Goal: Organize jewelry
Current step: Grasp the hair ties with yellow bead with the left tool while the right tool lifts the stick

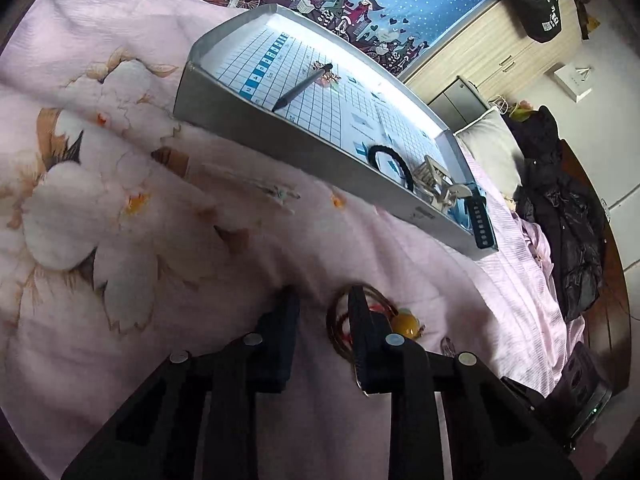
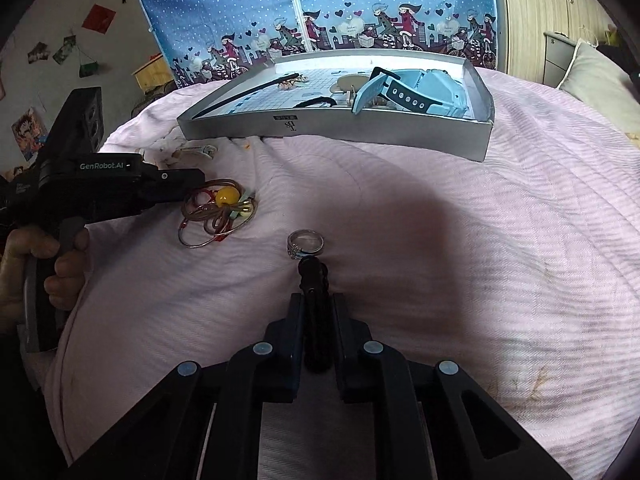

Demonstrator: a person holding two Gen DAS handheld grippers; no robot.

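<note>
Left gripper (image 1: 320,300): open, one finger resting over the tangled brown-cord bracelets with yellow bead (image 2: 218,212), nothing held.
Right gripper (image 2: 315,300): closed on a dark slim object (image 2: 314,280), beside the silver ring (image 2: 306,243).
Advice: the cords should be straddled fully before closing, then carried to the shallow silver tray (image 2: 336,130).

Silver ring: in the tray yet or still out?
Out. The silver ring lies on the pink bedspread, well short of the silver tray, just ahead of the black item in the right gripper.

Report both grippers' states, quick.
Left gripper: open, one finger in the bracelet tangle.
Right gripper: shut on a dark stick.
</note>
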